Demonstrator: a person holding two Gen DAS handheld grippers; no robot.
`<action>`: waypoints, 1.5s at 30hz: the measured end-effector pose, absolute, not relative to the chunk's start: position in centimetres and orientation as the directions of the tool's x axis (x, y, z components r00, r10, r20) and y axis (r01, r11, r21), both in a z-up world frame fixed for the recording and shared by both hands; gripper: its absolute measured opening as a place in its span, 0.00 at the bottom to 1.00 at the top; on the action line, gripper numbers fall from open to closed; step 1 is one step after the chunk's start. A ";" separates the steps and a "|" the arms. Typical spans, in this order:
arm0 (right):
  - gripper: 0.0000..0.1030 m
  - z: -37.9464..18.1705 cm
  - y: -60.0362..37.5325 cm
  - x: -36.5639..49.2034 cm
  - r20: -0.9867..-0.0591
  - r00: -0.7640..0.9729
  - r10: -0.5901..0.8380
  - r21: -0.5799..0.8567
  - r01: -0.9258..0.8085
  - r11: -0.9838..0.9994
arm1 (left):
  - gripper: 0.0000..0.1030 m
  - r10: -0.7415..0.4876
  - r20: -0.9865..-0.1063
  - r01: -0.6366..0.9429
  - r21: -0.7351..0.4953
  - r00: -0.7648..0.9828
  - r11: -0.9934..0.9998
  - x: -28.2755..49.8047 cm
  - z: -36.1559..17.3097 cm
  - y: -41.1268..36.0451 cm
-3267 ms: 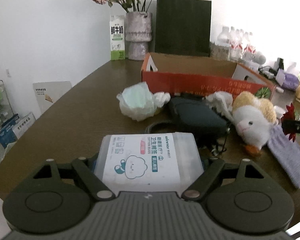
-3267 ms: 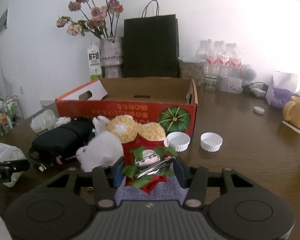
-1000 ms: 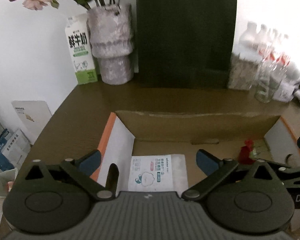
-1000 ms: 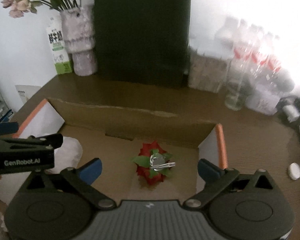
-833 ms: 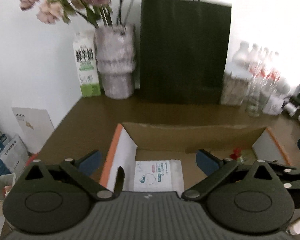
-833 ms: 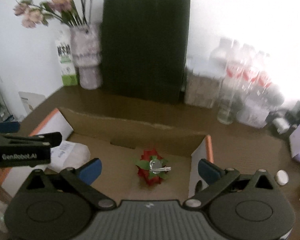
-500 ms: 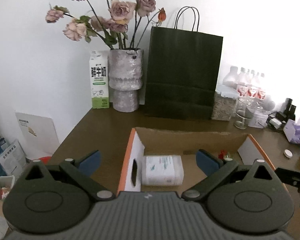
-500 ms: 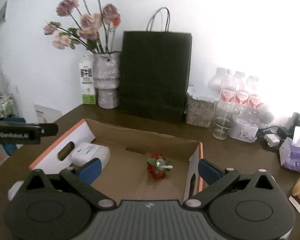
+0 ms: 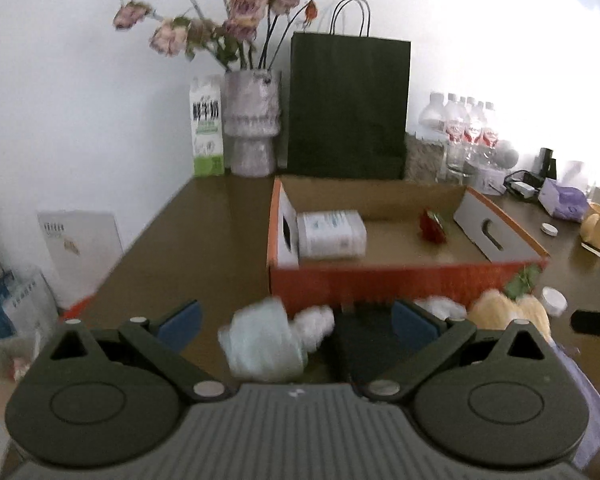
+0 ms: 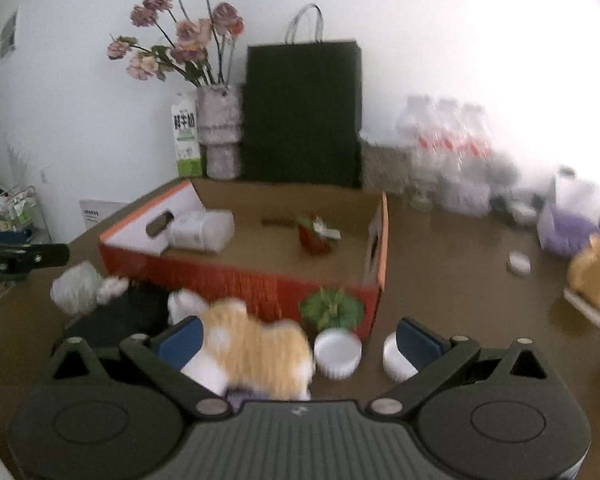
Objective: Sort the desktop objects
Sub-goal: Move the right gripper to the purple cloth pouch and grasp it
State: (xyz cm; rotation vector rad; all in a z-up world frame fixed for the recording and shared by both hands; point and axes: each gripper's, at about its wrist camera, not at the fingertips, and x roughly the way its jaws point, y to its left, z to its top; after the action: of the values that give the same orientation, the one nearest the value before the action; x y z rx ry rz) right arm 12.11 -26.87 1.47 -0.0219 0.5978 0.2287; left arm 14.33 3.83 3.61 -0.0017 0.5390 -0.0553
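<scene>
While both grippers hang spread wide and empty, the left gripper (image 9: 294, 322) sits above a crumpled white bag (image 9: 262, 346) and the right gripper (image 10: 298, 338) above a plush toy (image 10: 256, 350) on the table (image 9: 204, 240). Inside the orange cardboard box (image 9: 400, 280), the cotton swab pack (image 9: 331, 234) lies against the left wall and the red flower clip (image 9: 432, 226) lies further right

My right gripper (image 10: 296, 340) hangs wide open over the fluffy orange-and-white plush toy (image 10: 256, 350). Beyond it, the orange cardboard box (image 10: 260, 280) holds a white wipes pack (image 10: 202, 230) and a red flower clip (image 10: 314, 236).
</scene>
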 end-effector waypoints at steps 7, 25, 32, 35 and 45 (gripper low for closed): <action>1.00 -1.7 -26.8 9.5 -0.625 0.759 0.184 0.060 -0.189 0.980 | 1.00 -0.020 -0.528 -0.012 -0.058 0.849 0.998 10.5 1.4 4.6; 1.00 -4.2 -25.5 9.5 -0.686 0.704 0.181 0.056 -0.197 0.979 | 1.00 -0.031 -0.585 -0.008 -0.064 0.811 0.998 9.8 -0.8 3.0; 0.96 -5.0 -24.6 10.4 -0.691 0.703 0.167 0.025 -0.208 0.978 | 1.00 -0.022 -0.594 -0.023 -0.068 0.804 0.997 9.7 -1.0 3.4; 0.91 -5.0 -24.6 10.4 -0.682 0.711 0.170 0.020 -0.214 0.977 | 1.00 -0.022 -0.601 -0.028 -0.073 0.799 0.997 9.8 -1.2 3.6; 0.21 -4.3 -25.9 9.6 -0.653 0.728 0.206 0.059 -0.223 0.973 | 1.00 -0.029 -0.602 -0.020 -0.075 0.798 0.997 9.6 -1.1 3.5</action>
State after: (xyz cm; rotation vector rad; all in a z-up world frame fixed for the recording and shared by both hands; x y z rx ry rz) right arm 9.59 -25.91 -4.26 -0.0241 0.7171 0.2364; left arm 9.65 3.45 -1.08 -0.0788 0.6468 -0.0048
